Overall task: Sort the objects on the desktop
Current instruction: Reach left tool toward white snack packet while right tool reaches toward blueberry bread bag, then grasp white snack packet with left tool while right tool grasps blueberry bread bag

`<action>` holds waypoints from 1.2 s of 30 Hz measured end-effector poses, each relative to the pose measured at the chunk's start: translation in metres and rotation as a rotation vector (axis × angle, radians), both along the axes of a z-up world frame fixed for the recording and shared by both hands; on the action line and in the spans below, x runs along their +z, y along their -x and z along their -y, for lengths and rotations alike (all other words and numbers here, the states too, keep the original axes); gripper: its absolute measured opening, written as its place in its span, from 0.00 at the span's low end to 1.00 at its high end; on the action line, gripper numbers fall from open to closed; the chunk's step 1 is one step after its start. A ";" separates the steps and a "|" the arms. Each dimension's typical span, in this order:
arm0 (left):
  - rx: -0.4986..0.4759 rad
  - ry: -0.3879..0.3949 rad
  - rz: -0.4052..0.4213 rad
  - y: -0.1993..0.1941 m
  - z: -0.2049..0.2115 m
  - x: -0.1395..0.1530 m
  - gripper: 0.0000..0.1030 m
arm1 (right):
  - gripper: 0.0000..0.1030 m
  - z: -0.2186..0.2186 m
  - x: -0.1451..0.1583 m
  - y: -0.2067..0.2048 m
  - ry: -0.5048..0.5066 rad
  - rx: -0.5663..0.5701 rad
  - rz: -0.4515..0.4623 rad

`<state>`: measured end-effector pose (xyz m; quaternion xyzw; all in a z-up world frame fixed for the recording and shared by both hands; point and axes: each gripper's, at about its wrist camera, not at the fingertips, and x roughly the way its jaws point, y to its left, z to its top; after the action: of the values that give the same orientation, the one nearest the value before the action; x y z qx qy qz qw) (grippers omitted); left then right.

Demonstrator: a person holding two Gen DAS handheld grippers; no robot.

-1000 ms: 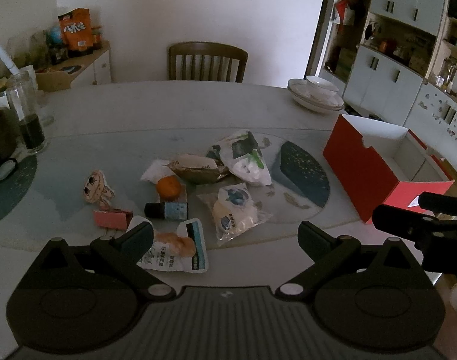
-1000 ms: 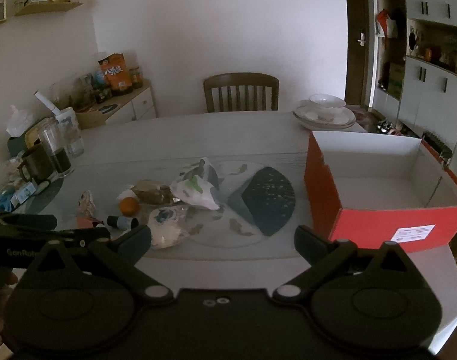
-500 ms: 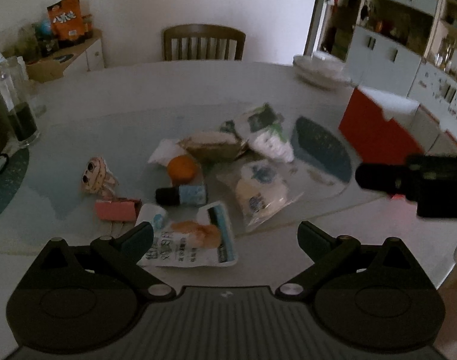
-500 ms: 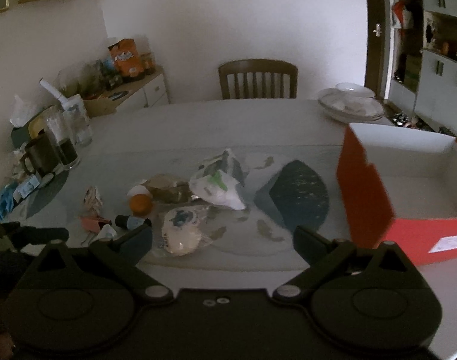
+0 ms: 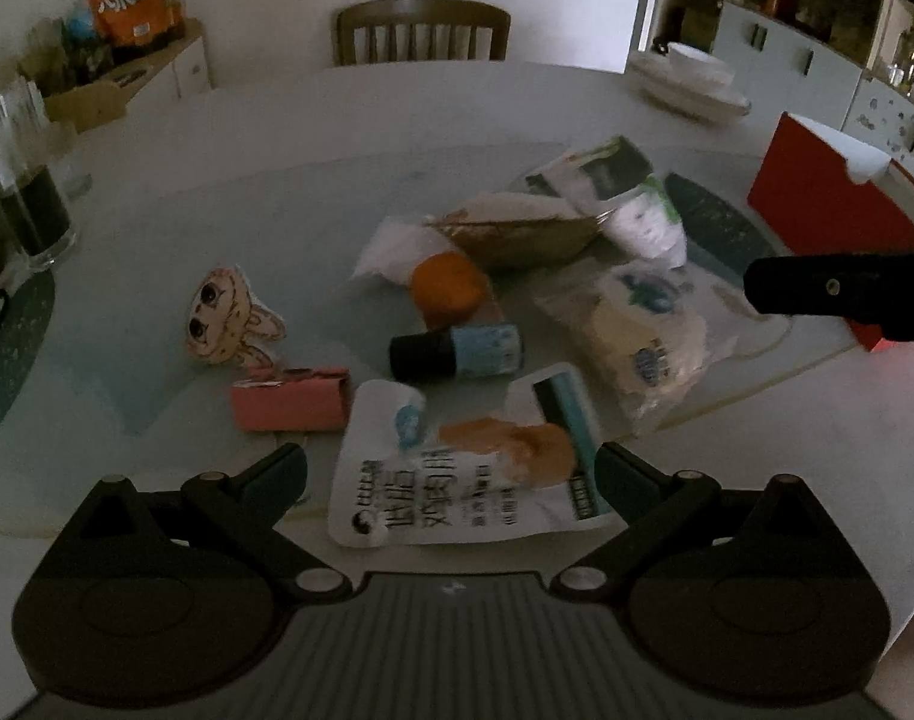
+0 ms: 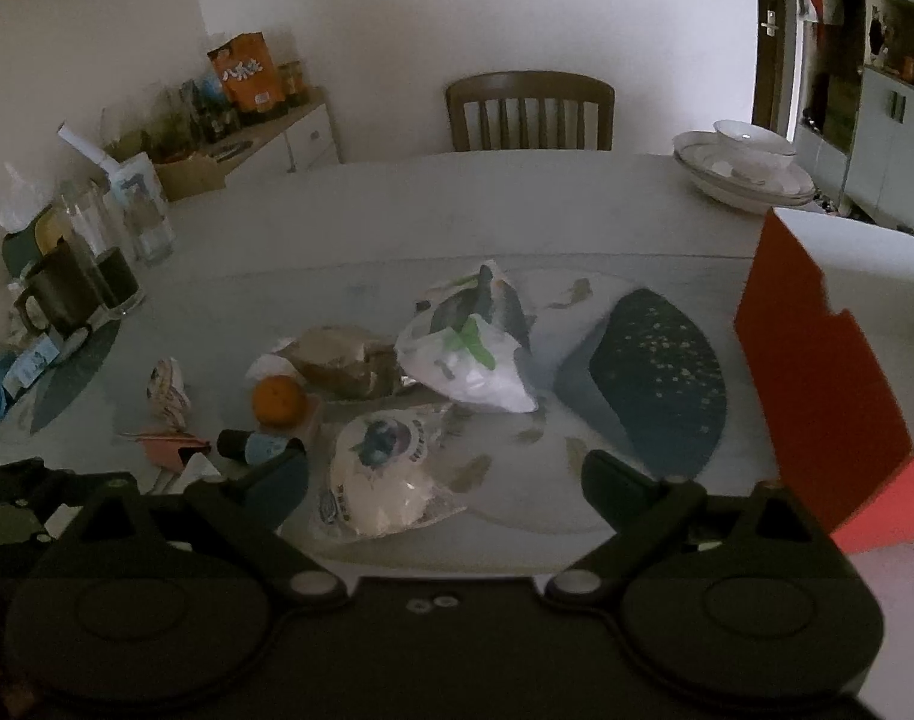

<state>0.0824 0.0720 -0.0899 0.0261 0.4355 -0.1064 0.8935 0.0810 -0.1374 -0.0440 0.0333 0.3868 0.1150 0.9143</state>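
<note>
A pile of small objects lies on the round table. In the left wrist view my open left gripper (image 5: 450,474) straddles a white snack pouch (image 5: 463,468). Behind it lie a pink box (image 5: 288,399), a small blue-labelled bottle (image 5: 457,351), an orange (image 5: 447,288), a cartoon sticker (image 5: 228,315) and a bagged bun (image 5: 643,342). My open right gripper (image 6: 444,480) hovers over that bagged bun (image 6: 381,480), near the orange (image 6: 278,399) and a white-green bag (image 6: 469,354). A red box (image 6: 817,372) stands to the right.
A chair (image 6: 529,111) stands behind the table. Stacked bowls (image 6: 742,168) sit at the back right. Glasses and a dark mug (image 6: 66,294) stand at the left edge. A dark green mat (image 6: 655,372) lies beside the red box. Cabinets line the right wall.
Both grippers have moved forward and lower toward the pile. The snack pouch now lies between my left fingers, and the bagged bun sits between my right fingers. The red box has slid rightward in view.
</note>
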 end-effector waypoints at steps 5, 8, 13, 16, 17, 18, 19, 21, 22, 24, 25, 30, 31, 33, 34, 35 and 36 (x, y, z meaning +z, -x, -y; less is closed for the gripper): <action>-0.024 0.009 -0.037 -0.010 -0.004 -0.009 0.99 | 0.94 -0.009 -0.009 -0.013 0.024 0.011 -0.013; -0.035 -0.006 -0.047 -0.013 -0.003 -0.016 0.99 | 0.94 -0.013 -0.015 -0.020 0.029 0.020 -0.022; -0.040 -0.004 -0.060 -0.019 -0.002 -0.021 0.99 | 0.93 -0.021 -0.024 -0.028 0.047 0.038 -0.043; -0.055 -0.010 -0.062 -0.020 0.001 -0.023 0.99 | 0.93 -0.028 -0.030 -0.033 0.058 0.051 -0.054; -0.064 -0.024 -0.057 -0.020 0.003 -0.023 0.99 | 0.92 -0.030 -0.032 -0.034 0.060 0.056 -0.058; -0.071 -0.031 -0.054 -0.019 0.003 -0.024 0.99 | 0.91 -0.032 -0.034 -0.036 0.063 0.062 -0.062; -0.081 -0.035 -0.051 -0.017 0.004 -0.024 0.99 | 0.91 -0.034 -0.036 -0.038 0.069 0.067 -0.064; -0.091 -0.046 -0.043 -0.016 0.005 -0.025 0.99 | 0.89 -0.037 -0.041 -0.041 0.084 0.073 -0.073; -0.098 -0.050 -0.041 -0.015 0.006 -0.025 0.99 | 0.87 -0.038 -0.044 -0.043 0.087 0.075 -0.083; -0.108 -0.058 -0.029 -0.014 0.008 -0.025 0.97 | 0.86 -0.040 -0.049 -0.047 0.091 0.079 -0.099; -0.112 -0.057 -0.024 -0.013 0.009 -0.025 0.94 | 0.84 -0.041 -0.050 -0.048 0.091 0.084 -0.102; -0.147 -0.052 -0.001 -0.008 0.010 -0.024 0.84 | 0.79 -0.048 -0.054 -0.050 0.099 0.108 -0.115; -0.149 -0.051 0.004 -0.008 0.010 -0.025 0.82 | 0.76 -0.049 -0.055 -0.051 0.099 0.113 -0.119; -0.150 -0.048 0.014 -0.009 0.008 -0.025 0.78 | 0.72 -0.051 -0.055 -0.050 0.099 0.124 -0.125; -0.146 -0.043 0.017 -0.009 0.006 -0.025 0.72 | 0.69 -0.052 -0.055 -0.050 0.098 0.127 -0.126; -0.143 -0.033 0.019 -0.010 0.004 -0.024 0.69 | 0.65 -0.053 -0.054 -0.050 0.096 0.131 -0.128; -0.143 -0.024 0.019 -0.011 0.004 -0.024 0.67 | 0.63 -0.054 -0.054 -0.050 0.094 0.135 -0.131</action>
<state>0.0933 0.0683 -0.1136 0.0690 0.4253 -0.1646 0.8873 0.1306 -0.0836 -0.0979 -0.0283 0.4519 0.1559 0.8779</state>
